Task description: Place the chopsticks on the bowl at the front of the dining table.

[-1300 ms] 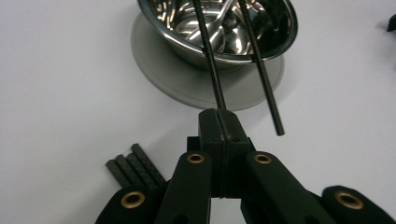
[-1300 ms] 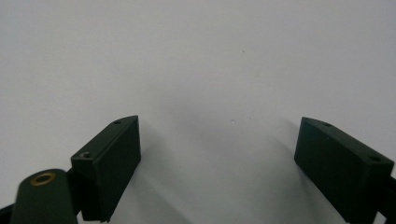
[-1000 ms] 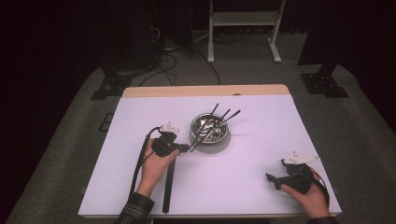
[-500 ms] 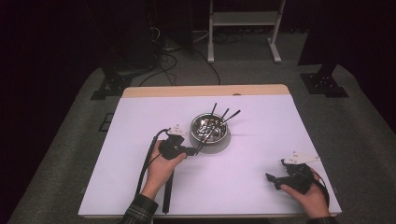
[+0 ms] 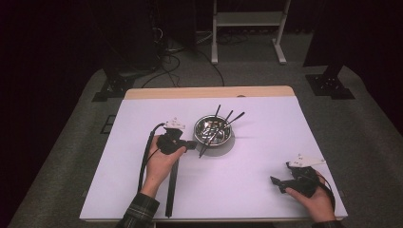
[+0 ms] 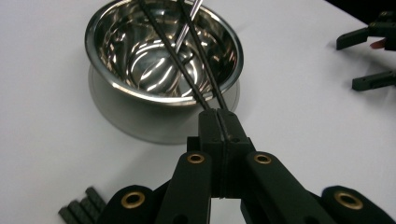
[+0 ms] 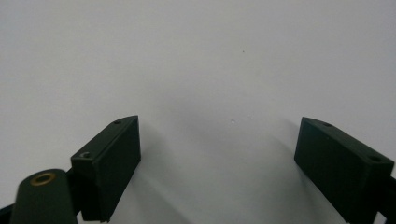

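Beside the bowl | left gripper clamped shut on two black sticks | sticks slant up from jaws across rim into bowl | right gripper wide open, empty, well apart on the table

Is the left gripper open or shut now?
Shut: the left gripper has its jaws pressed together on a thin black stick that leans in the metal bowl.

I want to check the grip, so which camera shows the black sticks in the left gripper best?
The left gripper view: the left gripper is shut on the ends of two black sticks running into the steel bowl. The high view shows them small, at the bowl's rim. The right gripper view shows the open right gripper over the white table.
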Demonstrator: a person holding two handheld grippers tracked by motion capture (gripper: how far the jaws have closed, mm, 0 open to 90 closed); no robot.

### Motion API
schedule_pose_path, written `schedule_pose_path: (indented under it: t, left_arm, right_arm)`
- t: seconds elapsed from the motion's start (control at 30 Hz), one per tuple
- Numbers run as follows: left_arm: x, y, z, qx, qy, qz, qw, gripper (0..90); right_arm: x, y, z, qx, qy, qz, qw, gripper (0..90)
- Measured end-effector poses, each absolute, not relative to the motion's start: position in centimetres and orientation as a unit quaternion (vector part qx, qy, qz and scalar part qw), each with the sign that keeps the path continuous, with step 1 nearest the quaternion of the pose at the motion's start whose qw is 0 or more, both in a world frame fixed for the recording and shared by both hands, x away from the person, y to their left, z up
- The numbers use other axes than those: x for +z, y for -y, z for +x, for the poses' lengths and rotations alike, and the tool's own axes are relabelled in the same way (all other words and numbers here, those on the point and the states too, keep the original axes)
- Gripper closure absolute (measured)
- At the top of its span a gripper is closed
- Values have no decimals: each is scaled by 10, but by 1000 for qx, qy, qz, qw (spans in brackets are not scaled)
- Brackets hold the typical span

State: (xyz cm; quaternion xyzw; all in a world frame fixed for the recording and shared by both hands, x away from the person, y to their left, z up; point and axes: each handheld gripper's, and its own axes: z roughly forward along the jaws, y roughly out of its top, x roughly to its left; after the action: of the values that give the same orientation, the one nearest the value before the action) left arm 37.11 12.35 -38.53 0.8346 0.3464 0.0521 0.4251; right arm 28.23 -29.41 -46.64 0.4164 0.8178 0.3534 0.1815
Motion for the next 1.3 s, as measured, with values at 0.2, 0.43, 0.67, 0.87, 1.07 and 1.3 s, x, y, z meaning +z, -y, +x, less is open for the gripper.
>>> schedule_pose_path:
  t: [0.2, 0.43, 0.67, 0.87, 1.07, 1.3]
  left_arm:
    - [-380, -111, 387, 45, -343, 831, 436, 900]
    - [-379, -92, 408, 40, -339, 829, 443, 900]
    - [-382, -76, 424, 41, -337, 830, 443, 900]
    - [-384, -63, 435, 42, -335, 830, 443, 900]
    - [-389, -44, 445, 38, -331, 834, 439, 900]
    - [-395, -25, 452, 47, -324, 847, 420, 900]
  right_arm:
    - [-466, 294, 282, 353, -818, 417, 181, 126]
    - [-466, 294, 282, 354, -818, 417, 181, 126]
    - [-466, 294, 282, 354, -818, 417, 181, 126]
    - [-466, 294, 282, 354, -818, 416, 181, 127]
    - [-466, 294, 282, 354, -818, 416, 181, 126]
    - [-466, 294, 282, 354, -818, 416, 182, 126]
